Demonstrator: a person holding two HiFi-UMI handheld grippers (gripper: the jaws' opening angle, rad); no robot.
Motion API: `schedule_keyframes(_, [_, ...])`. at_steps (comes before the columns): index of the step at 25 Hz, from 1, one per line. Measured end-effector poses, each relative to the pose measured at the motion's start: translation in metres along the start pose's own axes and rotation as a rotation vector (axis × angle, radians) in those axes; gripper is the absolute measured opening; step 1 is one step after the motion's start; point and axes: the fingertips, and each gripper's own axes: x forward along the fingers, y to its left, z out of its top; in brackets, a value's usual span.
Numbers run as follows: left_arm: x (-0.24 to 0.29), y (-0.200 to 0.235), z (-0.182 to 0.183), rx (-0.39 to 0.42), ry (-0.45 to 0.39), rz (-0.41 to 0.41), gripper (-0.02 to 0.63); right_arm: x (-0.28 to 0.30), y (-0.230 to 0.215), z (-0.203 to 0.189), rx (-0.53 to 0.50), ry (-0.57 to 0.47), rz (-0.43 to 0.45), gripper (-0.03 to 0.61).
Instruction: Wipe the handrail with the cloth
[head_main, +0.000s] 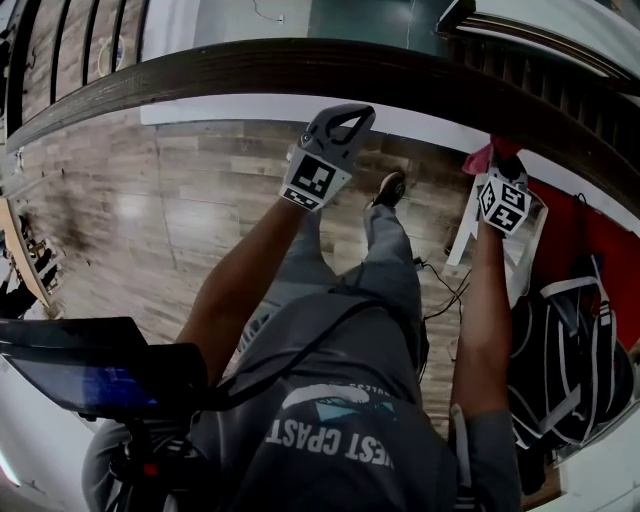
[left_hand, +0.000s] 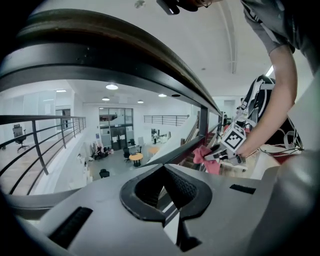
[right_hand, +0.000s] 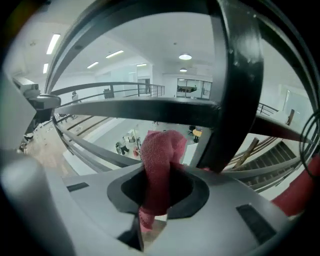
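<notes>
Gripping the pink cloth (right_hand: 159, 165): right claw (right_hand: 159, 197) is clenched on it, with a bunched fold sticking out ahead of the jaws. Cloth sits up at the dark handrail (head_main: 300, 62), just beside a dark post (right_hand: 235, 100) on the claw's right; can't confirm contact with the rail. Left claw (left_hand: 167, 187) is clenched on nothing, tips just below the rail, well left of the right claw. Wood floor (head_main: 150, 210) lies below both. Black backpack (head_main: 570, 360) sits back and right of the right claw.
</notes>
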Motion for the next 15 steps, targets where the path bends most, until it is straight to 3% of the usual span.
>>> schedule_keyframes(5, [-0.016,0.017,-0.036,-0.015,0.029,0.013,0.003,0.074,0.014,-0.012,-0.032,0.082,0.026,0.067])
schedule_keyframes(12, [-0.044,0.028,-0.062,-0.029,0.068,0.046,0.003,0.094,-0.002,-0.019,0.139,0.080,-0.069,0.067])
schedule_keyframes(15, [-0.047,0.028,-0.063,-0.029,0.068,0.047,0.003,0.098,0.031,-0.013,0.102,0.066,-0.003,0.067])
